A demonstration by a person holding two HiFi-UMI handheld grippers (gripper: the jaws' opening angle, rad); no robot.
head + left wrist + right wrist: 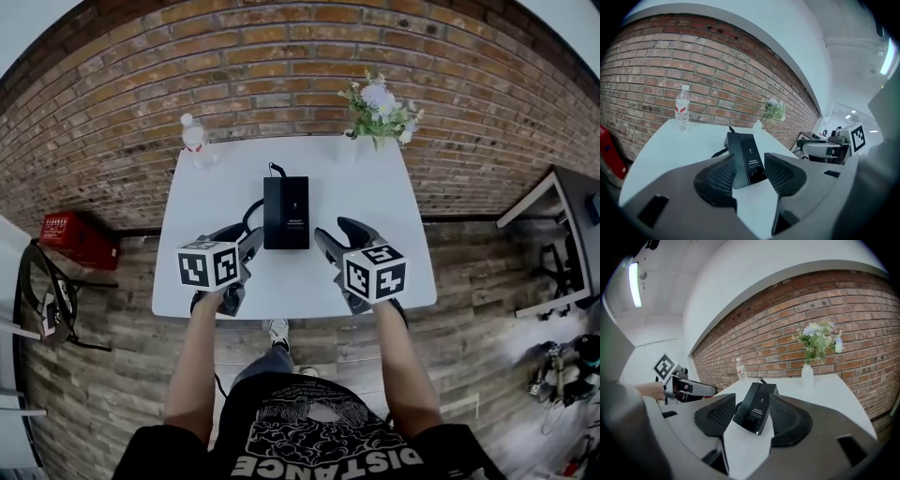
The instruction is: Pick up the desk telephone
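A black desk telephone lies flat in the middle of the white table, with a dark cord curling off its left side. My left gripper hovers just left of the phone's near end and is open. To the right of that near end my right gripper is open as well. The left gripper view shows the phone lying ahead, framed by the spread jaws of that gripper, which do not touch it. It looks the same in the right gripper view: the telephone sits beyond the open gripper.
A water bottle stands at the table's far left corner and a white vase of flowers at the far right. A brick wall runs behind. A red box sits on the floor to the left, and a grey desk stands to the right.
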